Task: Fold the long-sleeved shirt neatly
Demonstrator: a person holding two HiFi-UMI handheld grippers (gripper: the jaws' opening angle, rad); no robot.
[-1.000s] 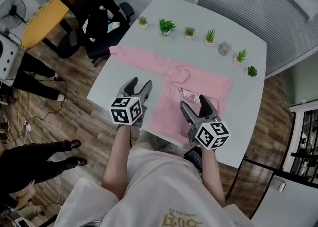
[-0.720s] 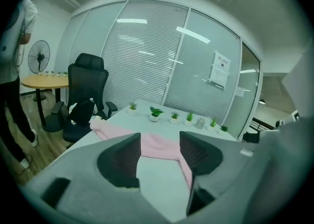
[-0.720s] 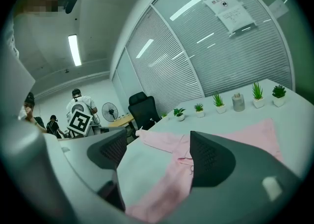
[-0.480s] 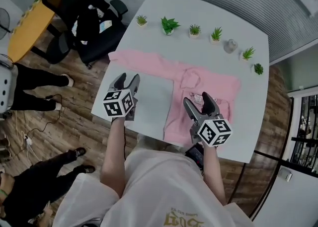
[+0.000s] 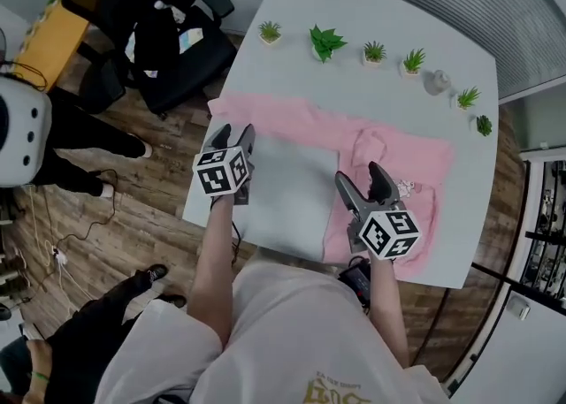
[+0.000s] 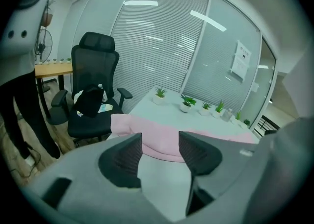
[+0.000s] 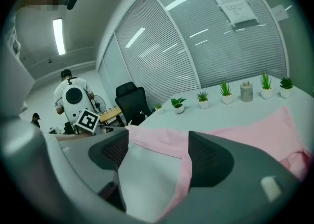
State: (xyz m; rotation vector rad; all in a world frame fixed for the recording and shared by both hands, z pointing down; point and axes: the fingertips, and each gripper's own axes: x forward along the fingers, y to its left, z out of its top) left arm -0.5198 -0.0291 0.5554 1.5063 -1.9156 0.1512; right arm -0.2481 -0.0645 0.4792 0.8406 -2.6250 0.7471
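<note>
One pink shirt (image 5: pixel 424 155), six potted plants (image 5: pixel 326 41), one grey jar (image 5: pixel 436 82) on tabletop (image 5: pixel 371 93). Left hand-held gripper (image 5: pixel 233 133) apart, just been closing, empty; right hand-held gripper (image 5: pixel 360 174) apart, empty.

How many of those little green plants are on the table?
6 potted plants line the table's far edge: four left of the grey jar, two right. None seems hidden.

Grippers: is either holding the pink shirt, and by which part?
Nothing is held. The left gripper, its jaws having just closed slightly, and the right gripper are both open and empty; the pink shirt lies untouched.
</note>
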